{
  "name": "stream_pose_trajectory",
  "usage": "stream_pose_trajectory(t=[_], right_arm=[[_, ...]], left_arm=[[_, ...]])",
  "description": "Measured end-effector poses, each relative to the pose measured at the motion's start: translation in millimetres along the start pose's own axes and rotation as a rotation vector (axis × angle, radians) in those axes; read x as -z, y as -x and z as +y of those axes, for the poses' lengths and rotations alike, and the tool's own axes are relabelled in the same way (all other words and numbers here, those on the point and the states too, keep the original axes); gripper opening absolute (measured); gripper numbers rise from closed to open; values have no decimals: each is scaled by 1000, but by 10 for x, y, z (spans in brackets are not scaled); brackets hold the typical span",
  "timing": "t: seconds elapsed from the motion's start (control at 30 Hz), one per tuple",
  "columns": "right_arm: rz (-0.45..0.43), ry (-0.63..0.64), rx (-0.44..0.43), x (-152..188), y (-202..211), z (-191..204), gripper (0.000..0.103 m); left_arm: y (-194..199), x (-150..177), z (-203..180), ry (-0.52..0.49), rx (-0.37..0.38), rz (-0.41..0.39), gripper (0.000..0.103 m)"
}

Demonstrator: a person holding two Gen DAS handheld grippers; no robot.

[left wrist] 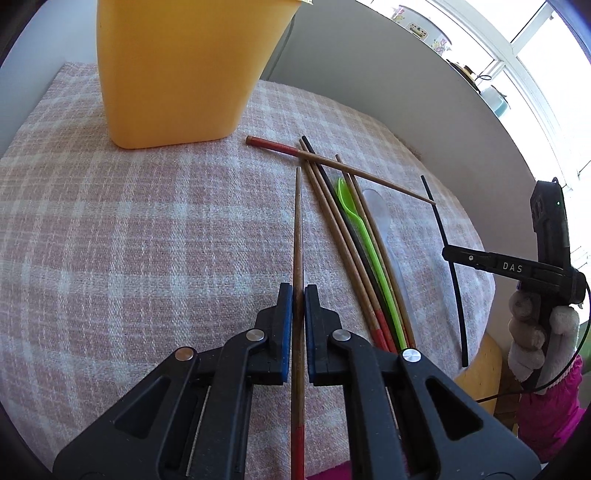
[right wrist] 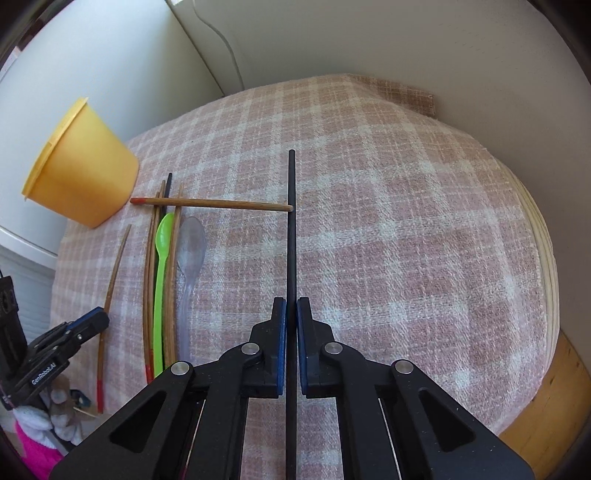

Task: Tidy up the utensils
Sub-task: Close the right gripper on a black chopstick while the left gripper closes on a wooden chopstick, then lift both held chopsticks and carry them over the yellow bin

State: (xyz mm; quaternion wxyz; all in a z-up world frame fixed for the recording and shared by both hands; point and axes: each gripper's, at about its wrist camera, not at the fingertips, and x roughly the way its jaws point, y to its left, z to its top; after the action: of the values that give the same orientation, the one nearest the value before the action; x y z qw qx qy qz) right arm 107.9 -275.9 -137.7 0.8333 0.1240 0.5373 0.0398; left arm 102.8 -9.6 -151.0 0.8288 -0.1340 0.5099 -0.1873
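Observation:
My left gripper (left wrist: 297, 295) is shut on a brown wooden chopstick (left wrist: 297, 221) with a red end, its tip pointing away over the cloth. My right gripper (right wrist: 291, 308) is shut on a black chopstick (right wrist: 291, 221), seen also in the left wrist view (left wrist: 448, 258). A yellow cup (left wrist: 177, 70) stands at the far left, also in the right wrist view (right wrist: 81, 166). Between the grippers lies a pile: several wooden chopsticks (left wrist: 332, 218), one black chopstick, a green plastic spoon (left wrist: 360, 225) and a clear plastic spoon (left wrist: 380, 218). One red-ended chopstick (right wrist: 210, 204) lies crosswise over the pile.
A pink-and-white checked cloth (right wrist: 388, 221) covers the round table. A wall runs close behind it, and a windowsill with pots (left wrist: 424, 29) is at the far right. The wooden table edge (right wrist: 546, 406) shows at the right.

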Motion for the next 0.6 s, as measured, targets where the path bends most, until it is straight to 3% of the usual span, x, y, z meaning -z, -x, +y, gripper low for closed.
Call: stream_pose_trajectory(t=[0.2,0.6], right_arm=[[-53,-74,11,38,203,-256,4],[-292,35,-26,-38,872,275,4]], left_arm=[[150,-39,-129,-6,37,-38,4],[801,-390,-332,-36,88,-273,4]])
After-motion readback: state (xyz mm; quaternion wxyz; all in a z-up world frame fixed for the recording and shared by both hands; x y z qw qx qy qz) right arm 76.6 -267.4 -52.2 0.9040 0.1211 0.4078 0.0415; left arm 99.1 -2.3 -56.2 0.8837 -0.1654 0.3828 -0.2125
